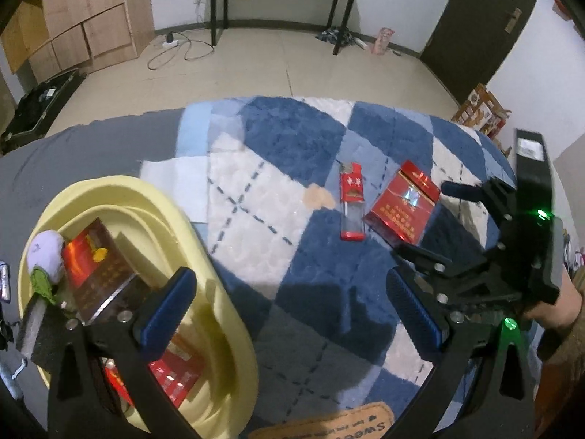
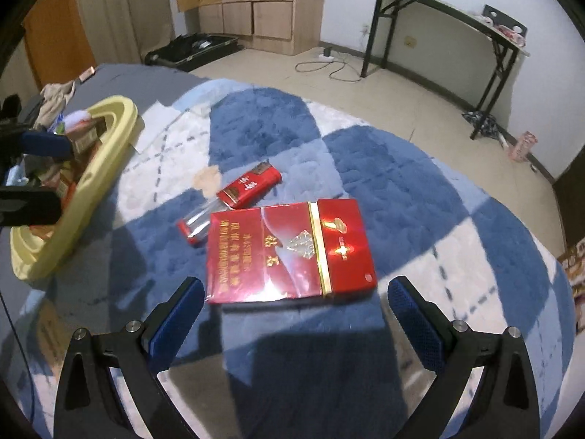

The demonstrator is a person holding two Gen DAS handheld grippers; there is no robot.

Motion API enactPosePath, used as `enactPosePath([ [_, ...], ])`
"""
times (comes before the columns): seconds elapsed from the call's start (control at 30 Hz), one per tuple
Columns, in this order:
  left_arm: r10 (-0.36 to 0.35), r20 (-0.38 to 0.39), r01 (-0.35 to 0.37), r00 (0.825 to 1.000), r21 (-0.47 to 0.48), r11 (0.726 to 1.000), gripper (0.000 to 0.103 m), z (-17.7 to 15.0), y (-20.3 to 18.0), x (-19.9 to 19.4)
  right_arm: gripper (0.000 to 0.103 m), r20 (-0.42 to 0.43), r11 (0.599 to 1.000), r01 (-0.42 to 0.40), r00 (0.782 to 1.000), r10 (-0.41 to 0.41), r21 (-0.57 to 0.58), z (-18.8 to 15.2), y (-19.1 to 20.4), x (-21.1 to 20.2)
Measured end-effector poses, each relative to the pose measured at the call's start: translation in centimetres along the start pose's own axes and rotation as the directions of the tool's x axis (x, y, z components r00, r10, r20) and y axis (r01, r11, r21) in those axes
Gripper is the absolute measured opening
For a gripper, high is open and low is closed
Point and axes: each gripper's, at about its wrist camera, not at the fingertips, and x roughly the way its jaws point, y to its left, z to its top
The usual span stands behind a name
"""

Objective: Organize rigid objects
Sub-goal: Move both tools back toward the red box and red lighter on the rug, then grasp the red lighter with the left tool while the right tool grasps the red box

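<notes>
In the right wrist view the right gripper (image 2: 292, 314) was nearest, its blue-padded fingers (image 2: 175, 318) wide apart and holding nothing; just beyond the gap between them a red cigarette pack (image 2: 289, 248) lay flat on the blue and white checked blanket (image 2: 420, 190); its near edge was close to the fingertips but I could not tell if anything touched it. Behind the pack, at its far left corner, a red lighter (image 2: 241, 192) with a clear body lay on the blanket, very near to the pack or touching it; further left stood the yellow basin (image 2: 109, 153).

In the left wrist view the left gripper (image 1: 289, 314) was also spread open and empty; its left finger (image 1: 168, 307) was over the rim of the yellow basin (image 1: 219, 274), its right finger over the blanket (image 1: 292, 135). Inside the basin lay a dark red cigarette pack (image 1: 98, 267) and, nearer to the camera, another red pack (image 1: 175, 369) partly hidden by the finger (a small white and green soft toy (image 1: 45, 252) rested beside the dark pack). Further on the blanket lay the lighter (image 1: 351, 201) and the red cigarette pack (image 1: 402, 205) side by side; the right gripper (image 1: 427, 219) reached toward this pack from the right, a hand (image 1: 555, 307) holding it; beyond the bed were a pale floor (image 1: 292, 58), a wooden cabinet (image 1: 91, 18) and a dark door (image 1: 482, 14).
</notes>
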Motion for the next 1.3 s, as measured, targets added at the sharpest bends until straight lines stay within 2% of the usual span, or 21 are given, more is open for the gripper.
enactPosePath([
  [0.13, 0.003, -0.012, -0.002, 1.0, 0.038, 0.999, 0.103, 0.1, -1.0, 1.1, 0.103, -0.036, 0.999, -0.031, 0.999, 0.031, 0.008, 0.2, -0.6, 2.5],
  [0.2, -0.004, -0.015, 0.004, 1.0, 0.043, 0.999, 0.103, 0.2, -1.5, 1.8, 0.102, -0.008, 0.998, -0.052, 0.999, 0.053, 0.021, 0.3, -1.1, 2.7],
  [0.23, -0.008, -0.017, 0.008, 1.0, 0.042, 0.999, 0.103, 0.3, -1.6, 2.1, 0.094, 0.014, 0.997, -0.066, 0.998, 0.066, 0.03, 0.4, -1.5, 2.7],
  [0.27, -0.014, -0.018, 0.015, 1.0, 0.041, 0.999, 0.103, 0.4, -1.9, 2.5, 0.09, 0.036, 0.997, -0.061, 0.998, 0.06, 0.039, 0.3, -1.8, 2.6],
  [0.37, -0.026, -0.019, 0.027, 0.999, 0.048, 0.998, 0.103, 0.8, -2.8, 3.7, 0.09, 0.082, 0.993, -0.086, 0.994, 0.079, 0.081, -0.1, -3.4, 2.1],
  [0.53, -0.036, -0.016, 0.037, 0.999, 0.104, 0.994, 0.103, 2.2, -5.4, 6.3, 0.09, 0.137, 0.979, 0.004, 0.99, -0.033, 0.203, -2.4, -8.2, 0.0],
  [0.63, 0.013, -0.006, -0.012, 1.0, 0.148, 0.989, 0.101, 3.1, -6.3, 8.2, 0.09, 0.123, 0.971, 0.045, 0.99, -0.075, 0.235, -4.0, -10.3, -0.5],
  [0.67, 0.038, -0.006, -0.037, 0.999, 0.133, 0.99, 0.098, 3.3, -6.2, 8.9, 0.09, 0.115, 0.971, 0.057, 0.99, -0.086, 0.232, -4.8, -11.0, -0.6],
  [0.7, 0.018, -0.013, -0.017, 1.0, 0.106, 0.994, 0.087, 3.3, -6.1, 9.3, 0.09, 0.113, 0.972, 0.063, 0.989, -0.091, 0.227, -5.2, -11.1, -0.7],
  [0.73, 0.013, -0.015, -0.012, 1.0, 0.074, 0.997, 0.084, 3.2, -5.9, 9.6, 0.09, 0.114, 0.974, 0.07, 0.989, -0.096, 0.214, -5.6, -11.1, -0.8],
  [0.77, 0.036, 0.017, -0.037, 0.999, 0.059, 0.998, 0.079, 2.8, -5.9, 9.4, 0.09, 0.113, 0.976, 0.085, 0.988, -0.109, 0.2, -6.0, -11.0, -1.0],
  [0.8, 0.055, 0.03, -0.057, 0.998, 0.065, 0.996, 0.064, 2.5, -6.2, 9.2, 0.09, 0.11, 0.976, 0.088, 0.988, -0.112, 0.198, -6.2, -10.9, -1.1],
  [0.83, 0.067, 0.042, -0.07, 0.997, 0.075, 0.995, 0.043, 2.1, -6.5, 9.0, 0.09, 0.109, 0.976, 0.092, 0.987, -0.115, 0.197, -6.4, -10.7, -1.2],
  [0.87, 0.052, 0.058, -0.057, 0.997, 0.08, 0.995, 0.029, 1.5, -6.6, 8.5, 0.09, 0.107, 0.975, 0.104, 0.986, -0.127, 0.197, -6.7, -10.4, -1.4],
  [0.9, 0.039, 0.061, -0.043, 0.997, 0.07, 0.997, 0.024, 1.1, -6.5, 8.2, 0.09, 0.104, 0.974, 0.109, 0.986, -0.132, 0.197, -6.7, -10.2, -1.5],
  [1.13, -0.013, 0.064, 0.011, 0.998, 0.027, 1.0, 0.024, -0.9, -5.3, 6.1, 0.09, 0.095, 0.974, 0.101, 0.988, -0.122, 0.204, -7.3, -8.7, -3.6],
  [1.3, -0.048, 0.127, 0.048, 0.991, 0.004, 0.999, 0.024, -2.1, -3.8, 0.8, 0.089, 0.131, 0.99, 0.048, 0.989, -0.066, 0.136, -6.1, -5.8, -6.5],
])
